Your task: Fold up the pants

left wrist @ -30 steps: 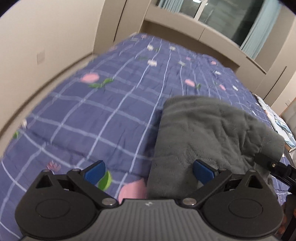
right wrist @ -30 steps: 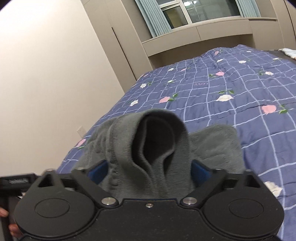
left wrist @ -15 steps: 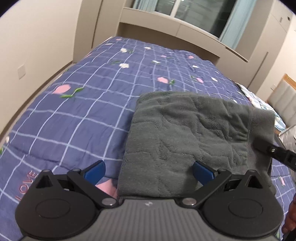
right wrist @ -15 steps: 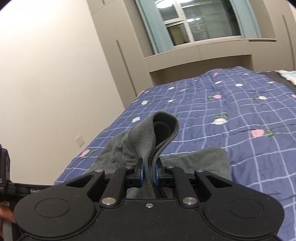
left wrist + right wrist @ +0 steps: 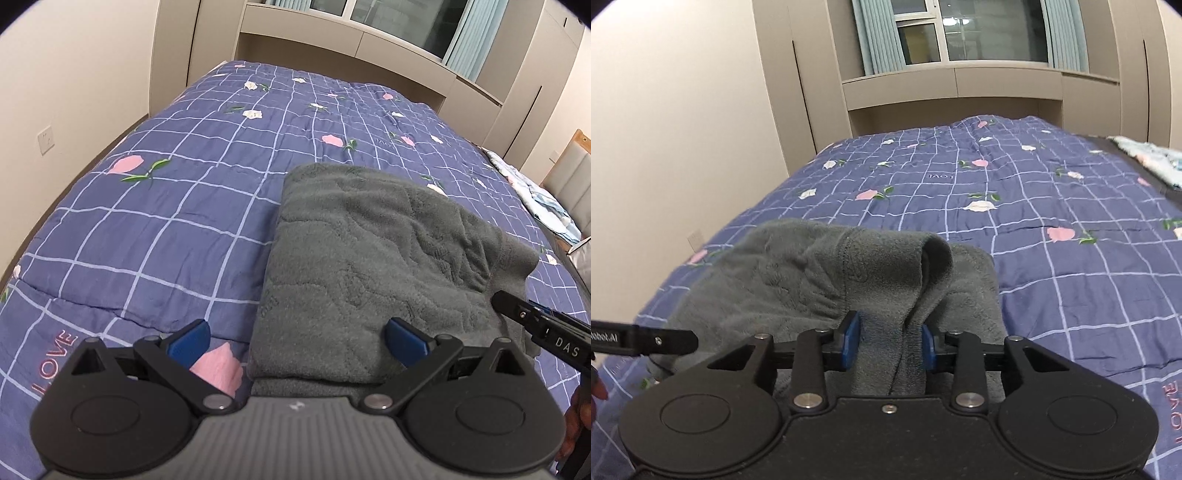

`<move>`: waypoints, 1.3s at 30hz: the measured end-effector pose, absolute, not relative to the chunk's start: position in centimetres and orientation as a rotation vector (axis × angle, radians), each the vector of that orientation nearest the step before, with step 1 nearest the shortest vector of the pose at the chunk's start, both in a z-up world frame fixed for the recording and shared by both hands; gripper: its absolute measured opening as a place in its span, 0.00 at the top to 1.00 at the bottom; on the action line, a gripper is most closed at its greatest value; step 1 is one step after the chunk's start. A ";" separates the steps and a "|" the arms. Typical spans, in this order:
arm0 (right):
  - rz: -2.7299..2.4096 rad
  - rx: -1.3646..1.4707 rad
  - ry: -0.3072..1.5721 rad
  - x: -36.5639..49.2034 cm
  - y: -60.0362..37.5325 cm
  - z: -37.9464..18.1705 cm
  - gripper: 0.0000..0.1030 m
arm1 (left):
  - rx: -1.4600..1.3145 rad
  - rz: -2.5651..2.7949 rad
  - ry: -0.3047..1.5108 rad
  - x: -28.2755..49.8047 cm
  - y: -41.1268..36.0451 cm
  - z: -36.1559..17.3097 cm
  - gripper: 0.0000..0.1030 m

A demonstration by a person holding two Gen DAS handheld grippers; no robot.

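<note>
Dark grey fleece pants (image 5: 369,251) lie folded on the blue checked bedspread (image 5: 166,221). My left gripper (image 5: 295,341) is open and empty, its blue pads either side of the pants' near left corner. My right gripper (image 5: 889,341) holds a raised bunch of the pants (image 5: 886,266) between its blue pads, which stand partly apart with the thick fabric filling the gap. The right gripper's tip also shows at the right edge of the left wrist view (image 5: 517,310).
The bed fills both views, with walls and a wall socket (image 5: 46,137) at left, built-in cabinets (image 5: 953,85) and a window behind. A light patterned cloth (image 5: 1148,162) lies at the bed's far right edge.
My right gripper closed on the pants' edge, then its pads widened somewhat and the raised fabric dropped lower. My left gripper stayed open and drew back and left of the pants.
</note>
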State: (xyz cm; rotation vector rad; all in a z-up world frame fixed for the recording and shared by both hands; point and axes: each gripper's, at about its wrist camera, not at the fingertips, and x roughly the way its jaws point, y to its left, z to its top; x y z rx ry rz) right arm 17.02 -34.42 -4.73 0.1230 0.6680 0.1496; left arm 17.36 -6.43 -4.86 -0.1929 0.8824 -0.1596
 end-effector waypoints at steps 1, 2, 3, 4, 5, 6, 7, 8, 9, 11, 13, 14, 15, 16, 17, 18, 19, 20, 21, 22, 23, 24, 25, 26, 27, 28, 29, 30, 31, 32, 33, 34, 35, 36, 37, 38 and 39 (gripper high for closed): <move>0.143 0.119 0.667 16.9 -34.3 -4.8 0.63 | -0.192 -0.160 0.882 17.3 -6.4 -4.9 0.01; 0.137 0.116 0.668 16.9 -34.3 -4.9 0.63 | -0.191 -0.161 0.882 17.2 -6.4 -4.8 0.01; 0.134 0.113 0.667 16.9 -34.2 -4.9 0.63 | -0.190 -0.161 0.882 17.2 -6.4 -4.8 0.01; 0.131 0.112 0.665 16.8 -34.2 -4.9 0.67 | -0.191 -0.160 0.881 17.2 -6.3 -4.8 0.01; 0.133 0.116 0.664 16.8 -34.1 -4.8 0.71 | -0.191 -0.158 0.880 17.2 -6.3 -4.7 0.01; 0.138 0.123 0.662 16.7 -34.2 -4.7 0.73 | -0.192 -0.155 0.878 17.2 -6.2 -4.7 0.01; 0.144 0.131 0.658 16.6 -34.2 -4.5 0.75 | -0.192 -0.153 0.876 17.1 -6.2 -4.6 0.01; 0.152 0.138 0.651 16.4 -34.3 -4.3 0.78 | -0.194 -0.152 0.876 17.2 -6.2 -4.6 0.00; 0.156 0.139 0.647 16.4 -34.3 -4.1 0.79 | -0.196 -0.152 0.876 17.2 -6.1 -4.6 0.00; 0.164 0.122 0.633 16.2 -34.3 -3.8 0.84 | -0.198 -0.152 0.876 17.2 -6.2 -4.4 0.00; 0.172 0.099 0.611 15.9 -34.3 -3.2 0.87 | -0.188 -0.156 0.870 17.2 -6.4 -4.0 0.00; 0.174 0.087 0.598 15.7 -34.3 -2.7 0.87 | -0.183 -0.158 0.863 17.2 -6.5 -3.7 0.00; 0.175 0.082 0.587 15.6 -34.4 -2.2 0.88 | -0.179 -0.161 0.853 17.2 -6.5 -3.4 0.00; 0.175 0.081 0.574 15.6 -34.6 -1.7 0.88 | -0.176 -0.162 0.844 17.2 -6.6 -3.1 0.00; 0.174 0.080 0.566 15.5 -34.9 -1.3 0.88 | -0.175 -0.161 0.834 17.2 -6.6 -2.8 0.00; 0.168 0.075 0.562 15.5 -35.2 -0.9 0.88 | -0.176 -0.161 0.825 17.3 -6.6 -2.5 0.00; 0.159 0.071 0.560 15.5 -35.6 -0.6 0.88 | -0.178 -0.161 0.817 17.4 -6.6 -2.3 0.00; 0.152 0.071 0.561 15.5 -36.0 -0.5 0.88 | -0.178 -0.159 0.812 17.6 -6.6 -2.2 0.00; 0.145 0.071 0.567 15.5 -36.4 -0.6 0.88 | -0.176 -0.156 0.813 17.7 -6.6 -2.2 0.00; 0.136 0.073 0.583 15.7 -36.8 -0.9 0.87 | -0.170 -0.148 0.821 18.0 -6.7 -2.4 0.00; 0.128 0.080 0.607 15.9 -37.2 -1.5 0.87 | -0.163 -0.138 0.839 18.3 -6.8 -2.7 0.00; 0.124 0.087 0.627 16.0 -37.5 -2.1 0.87 | -0.158 -0.134 0.862 18.6 -6.9 -3.3 0.00; 0.119 0.090 0.648 16.2 -37.6 -3.0 0.85 | -0.158 -0.133 0.881 18.8 -6.9 -3.8 0.00; 0.112 0.088 0.662 16.4 -37.6 -3.8 0.84 | -0.161 -0.127 0.897 18.9 -6.9 -4.3 0.00; 0.106 0.086 0.672 16.5 -37.5 -4.5 0.83 | -0.170 -0.124 0.900 18.9 -6.9 -4.6 0.00; 0.100 0.090 0.676 16.5 -37.4 -4.8 0.80 | -0.178 -0.127 0.895 18.8 -6.7 -4.6 0.00; 0.095 0.094 0.673 16.5 -37.2 -4.8 0.75 | -0.182 -0.130 0.890 18.7 -6.5 -4.5 0.01; 0.088 0.094 0.668 16.5 -37.2 -4.7 0.72 | -0.181 -0.131 0.888 18.7 -6.4 -4.4 0.01; 0.079 0.088 0.664 16.4 -37.1 -4.5 0.63 | -0.178 -0.130 0.885 18.7 -6.4 -4.2 0.01; 0.076 0.082 0.660 16.4 -37.1 -4.4 0.52 | -0.177 -0.133 0.878 18.8 -6.4 -4.0 0.00; 0.070 0.074 0.653 16.3 -37.1 -4.2 0.46 | -0.175 -0.138 0.870 18.9 -6.4 -3.8 0.00; 0.067 0.066 0.645 16.2 -37.1 -4.0 0.35 | -0.171 -0.141 0.862 19.2 -6.4 -3.5 0.00; 0.063 0.059 0.635 16.1 -37.2 -3.7 0.23 | -0.164 -0.144 0.854 19.6 -6.6 -3.3 0.00; 0.059 0.055 0.617 16.1 -37.2 -3.4 0.19 | -0.155 -0.147 0.848 20.0 -6.8 -3.0 0.00; 0.056 0.050 0.602 16.1 -37.3 -3.1 0.12 | -0.142 -0.149 0.842 20.6 -7.1 -2.7 0.00; 0.051 0.039 0.584 16.3 -37.1 -2.7 0.04 | -0.126 -0.151 0.834 21.2 -7.6 -2.3 0.00; 0.047 0.027 0.569 16.6 -37.0 -2.3 0.00 | -0.112 -0.154 0.824 21.8 -7.9 -2.0 0.00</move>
